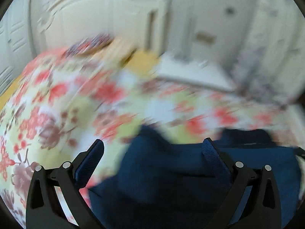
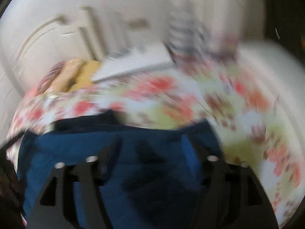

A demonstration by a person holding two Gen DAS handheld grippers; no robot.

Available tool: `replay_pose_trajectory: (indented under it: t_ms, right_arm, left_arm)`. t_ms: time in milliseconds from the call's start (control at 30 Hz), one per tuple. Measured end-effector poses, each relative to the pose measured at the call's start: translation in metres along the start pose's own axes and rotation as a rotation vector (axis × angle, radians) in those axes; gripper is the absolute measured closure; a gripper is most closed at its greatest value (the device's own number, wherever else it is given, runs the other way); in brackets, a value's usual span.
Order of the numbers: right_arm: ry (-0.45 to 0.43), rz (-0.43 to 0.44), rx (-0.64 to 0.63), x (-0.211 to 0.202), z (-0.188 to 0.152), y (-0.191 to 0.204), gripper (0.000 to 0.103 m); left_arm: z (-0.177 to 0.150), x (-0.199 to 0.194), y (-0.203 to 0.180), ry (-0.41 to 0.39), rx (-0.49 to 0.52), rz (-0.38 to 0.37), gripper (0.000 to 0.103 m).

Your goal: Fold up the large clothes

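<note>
A soft navy garment (image 1: 171, 181) lies rumpled on a floral bedspread (image 1: 57, 105), under both claws. The left gripper (image 1: 152, 152) has its ribbed blue pads (image 1: 211, 152) spread wide, nothing pinched. The right gripper (image 2: 150, 148), blurred, also stands apart above the cloth.

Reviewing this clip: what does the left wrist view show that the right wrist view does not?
Only the left wrist view: the left gripper, jaws wide apart, with textured blue pads sharp enough to read.

Only the right wrist view: the right gripper, also open but heavily blurred.

Both: the dark blue garment below the fingers, lying on a floral bedspread, with white panelled furniture behind.
</note>
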State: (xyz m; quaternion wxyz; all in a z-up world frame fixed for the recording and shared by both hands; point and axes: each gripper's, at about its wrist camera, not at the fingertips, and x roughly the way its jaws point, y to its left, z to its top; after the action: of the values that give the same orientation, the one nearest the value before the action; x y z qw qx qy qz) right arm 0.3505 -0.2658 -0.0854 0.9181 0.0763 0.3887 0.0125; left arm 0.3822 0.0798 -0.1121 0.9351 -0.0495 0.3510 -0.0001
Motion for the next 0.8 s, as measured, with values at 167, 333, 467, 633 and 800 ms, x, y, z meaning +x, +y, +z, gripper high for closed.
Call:
replay_pose_trajectory:
  t_ms: [167,333,467,633,800]
  right_arm:
    - [0.068,0.051,-0.335,-0.011,-0.034,0.101,0.015]
    - [0.139,0.020,-0.338,0.018,-0.052,0.100,0.008]
    - [0.089,-0.061,-0.247,0.005,-0.044,0.056,0.008]
    - [0.071,-0.090,0.005,-0.001,-0.051,-0.044,0.008]
    - [0.095,0.083,0.181,0.013,-0.066,-0.084,0.007]
  left_arm:
    - [-0.023,-0.009,-0.073,0.047,0.200,-0.034,0.004]
    - [-0.047,0.033,-0.073,0.199,0.215,-0.035,0.004]
    - [-0.041,0.015,-0.037,0.130,0.164,0.021,0.004]
    - [-0.048,0.008,0.024,0.125,0.040,0.081,0.004]
    - [-0.054,0.021,0.054,0.184,-0.096,-0.040,0.004]
